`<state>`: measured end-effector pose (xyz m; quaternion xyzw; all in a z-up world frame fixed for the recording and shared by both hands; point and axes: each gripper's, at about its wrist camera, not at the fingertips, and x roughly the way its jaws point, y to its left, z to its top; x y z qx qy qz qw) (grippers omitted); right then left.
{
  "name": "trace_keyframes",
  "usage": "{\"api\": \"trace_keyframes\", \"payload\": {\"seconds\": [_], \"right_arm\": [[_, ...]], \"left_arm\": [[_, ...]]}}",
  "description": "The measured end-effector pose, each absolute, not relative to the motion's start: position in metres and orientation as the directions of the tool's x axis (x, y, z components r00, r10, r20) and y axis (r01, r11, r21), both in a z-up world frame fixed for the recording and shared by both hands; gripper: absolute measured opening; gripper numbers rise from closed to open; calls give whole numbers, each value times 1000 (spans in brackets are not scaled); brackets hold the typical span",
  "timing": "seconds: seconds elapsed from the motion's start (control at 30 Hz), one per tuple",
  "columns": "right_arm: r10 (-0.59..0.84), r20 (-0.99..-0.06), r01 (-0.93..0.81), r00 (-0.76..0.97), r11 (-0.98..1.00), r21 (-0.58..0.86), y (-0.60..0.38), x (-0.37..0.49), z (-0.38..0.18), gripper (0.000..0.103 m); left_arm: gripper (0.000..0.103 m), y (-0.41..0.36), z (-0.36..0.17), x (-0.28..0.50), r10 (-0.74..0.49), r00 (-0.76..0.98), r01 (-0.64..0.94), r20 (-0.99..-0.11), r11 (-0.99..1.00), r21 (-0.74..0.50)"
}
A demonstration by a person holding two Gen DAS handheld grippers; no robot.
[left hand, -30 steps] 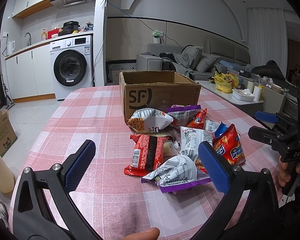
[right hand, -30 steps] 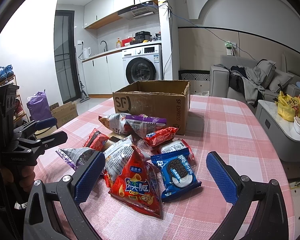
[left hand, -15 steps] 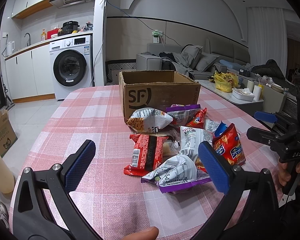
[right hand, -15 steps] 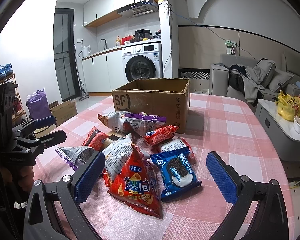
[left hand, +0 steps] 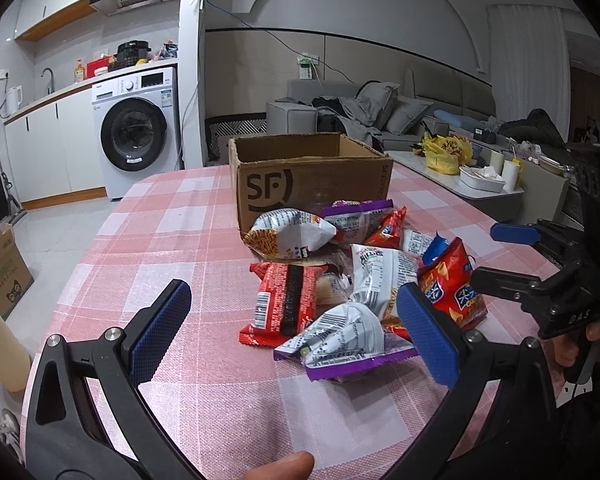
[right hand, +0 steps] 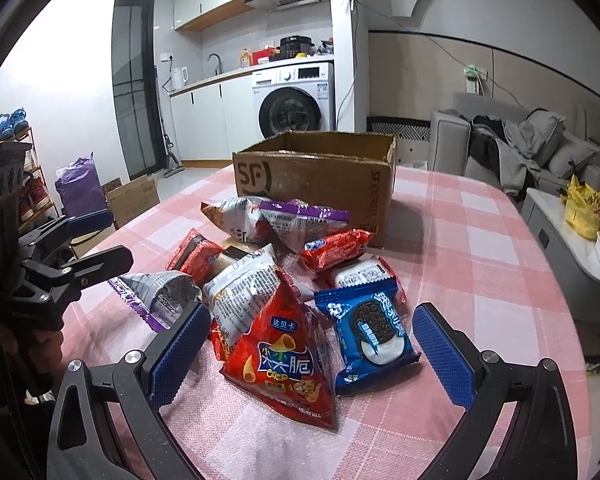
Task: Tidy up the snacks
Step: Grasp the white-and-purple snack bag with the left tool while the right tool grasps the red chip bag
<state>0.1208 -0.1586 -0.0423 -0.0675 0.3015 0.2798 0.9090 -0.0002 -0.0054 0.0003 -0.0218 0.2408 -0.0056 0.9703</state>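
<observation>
Tablecloth point(left hand: 148, 240) bare left of snack pile point(left hand: 340, 280); box point(left hand: 308, 176) behind.

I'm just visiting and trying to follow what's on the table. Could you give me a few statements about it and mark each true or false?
1. Both grippers are open and hold nothing. True: left gripper, right gripper.
2. The snacks lie inside the box. False: they lie piled on the tablecloth in front of the box.
3. The cookie pack is blue. True.
4. The box is taped shut. False: its top is open.
5. The tablecloth is green. False: pink and white checks.
</observation>
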Motion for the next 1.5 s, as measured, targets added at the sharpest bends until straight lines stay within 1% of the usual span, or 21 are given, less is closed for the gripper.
{"api": "trace_keyframes", "payload": {"seconds": [0.2,0.27,0.43,0.5,0.6,0.67,0.73,0.83,0.9,0.97,1.03,1.1,1.17,1.2,1.27,1.3,1.43,1.5], "right_arm": [[474,-627,-575,618,817,52,-149,121,-46,103],[500,-639,-598,584,798,78,-146,122,-47,103],[533,-679,-636,505,762,125,-137,126,-54,101],[542,-693,-642,476,753,147,-134,129,-59,94],[533,-719,-645,446,749,156,-128,133,-68,88],[520,-732,-637,440,755,154,-127,135,-72,87],[519,-742,-627,424,760,173,-127,140,-76,87],[519,-750,-613,410,765,195,-128,147,-79,83],[521,-751,-607,406,768,205,-130,149,-80,81],[522,-753,-602,401,769,212,-130,150,-81,79],[525,-754,-600,395,769,221,-131,150,-81,79],[527,-753,-600,394,768,224,-132,149,-80,79],[528,-753,-600,392,767,226,-132,149,-81,79],[531,-752,-601,391,766,228,-131,149,-81,79],[528,-754,-602,392,767,224,-132,148,-80,79],[526,-755,-601,392,768,222,-132,148,-80,79],[530,-754,-600,389,767,229,-132,147,-80,78],[537,-749,-600,388,764,237,-132,145,-78,78]], "left_arm": [[102,-10,-5,8,-45,844,33,-534,999,-31],[102,-12,-9,10,-59,831,48,-552,998,-35],[102,-18,-16,15,-64,817,59,-574,998,-27],[99,-19,-18,17,-73,811,67,-580,997,-31],[92,-21,-23,24,-93,794,86,-601,995,-40],[86,-22,-25,27,-104,780,95,-617,994,-48],[85,-23,-27,31,-117,771,103,-627,993,-59],[82,-25,-31,40,-116,748,94,-653,993,-69],[78,-24,-34,46,-142,732,96,-666,990,-105],[72,-23,-37,52,-165,712,101,-682,986,-132],[69,-25,-39,54,-190,696,114,-692,981,-155],[66,-26,-39,53,-191,696,119,-692,981,-151],[59,-27,-39,51,-206,694,132,-690,978,-159],[59,-27,-37,49,-209,694,134,-689,978,-162],[49,-27,-35,45,-215,702,141,-679,976,-164],[49,-27,-34,43,-217,704,142,-676,976,-165],[40,-23,-32,37,-232,711,148,-664,972,-180],[38,-21,-32,34,-244,711,157,-660,969,-189]]}}
